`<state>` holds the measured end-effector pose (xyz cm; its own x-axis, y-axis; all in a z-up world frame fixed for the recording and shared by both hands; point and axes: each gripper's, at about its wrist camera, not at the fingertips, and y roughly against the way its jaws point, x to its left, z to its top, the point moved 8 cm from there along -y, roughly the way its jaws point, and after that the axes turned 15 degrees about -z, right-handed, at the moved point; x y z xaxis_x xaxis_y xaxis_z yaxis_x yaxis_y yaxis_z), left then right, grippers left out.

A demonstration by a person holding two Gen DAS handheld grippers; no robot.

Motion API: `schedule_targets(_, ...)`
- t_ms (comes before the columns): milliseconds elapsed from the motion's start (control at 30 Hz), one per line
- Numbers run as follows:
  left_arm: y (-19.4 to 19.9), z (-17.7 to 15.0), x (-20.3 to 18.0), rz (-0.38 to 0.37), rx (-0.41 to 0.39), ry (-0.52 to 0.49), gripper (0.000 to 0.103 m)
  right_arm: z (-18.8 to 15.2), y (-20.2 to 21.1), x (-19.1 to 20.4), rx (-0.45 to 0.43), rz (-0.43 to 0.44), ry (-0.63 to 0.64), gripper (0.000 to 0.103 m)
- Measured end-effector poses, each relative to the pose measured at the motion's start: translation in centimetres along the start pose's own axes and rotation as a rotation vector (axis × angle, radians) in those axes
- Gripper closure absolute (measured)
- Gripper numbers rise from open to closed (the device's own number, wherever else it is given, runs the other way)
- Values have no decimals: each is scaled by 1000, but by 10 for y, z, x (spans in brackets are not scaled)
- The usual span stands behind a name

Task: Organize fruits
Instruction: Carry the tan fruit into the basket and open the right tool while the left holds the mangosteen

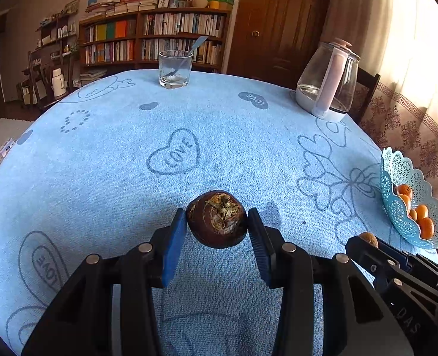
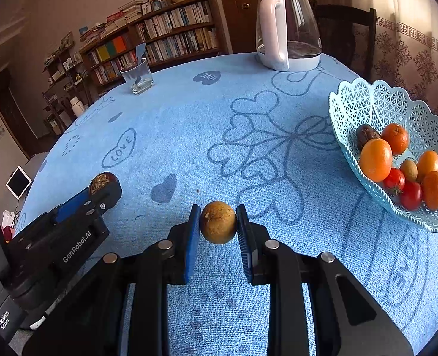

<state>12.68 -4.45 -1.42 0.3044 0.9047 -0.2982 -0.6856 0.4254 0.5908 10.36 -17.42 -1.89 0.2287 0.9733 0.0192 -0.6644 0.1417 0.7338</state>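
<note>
Left wrist view: the left tool (image 1: 217, 222) points forward and down over the blue-clothed bench (image 1: 219, 148), its blue pads pinching a dark brown fruit (image 1: 216, 219) with a dry, fibrous patch on its top. The fruit hangs clear of the cloth. At far right the lattice basket (image 1: 397, 178) stands on the bench's edge.

Right wrist view: the right tool (image 2: 218, 222) also tilts downward, pressed tight on a small, round, yellow-brown fruit (image 2: 218, 222) with speckled skin, held above the cloth. The basket (image 2: 367, 101), at right, holds oranges (image 2: 375, 159) and small red tomatoes (image 2: 410, 195).
</note>
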Motion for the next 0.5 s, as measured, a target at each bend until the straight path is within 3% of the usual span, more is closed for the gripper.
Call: schedule_targets(500,-2,-1,-3,-2,4,-5,60,18,31,-51,-77,-53,-100,78)
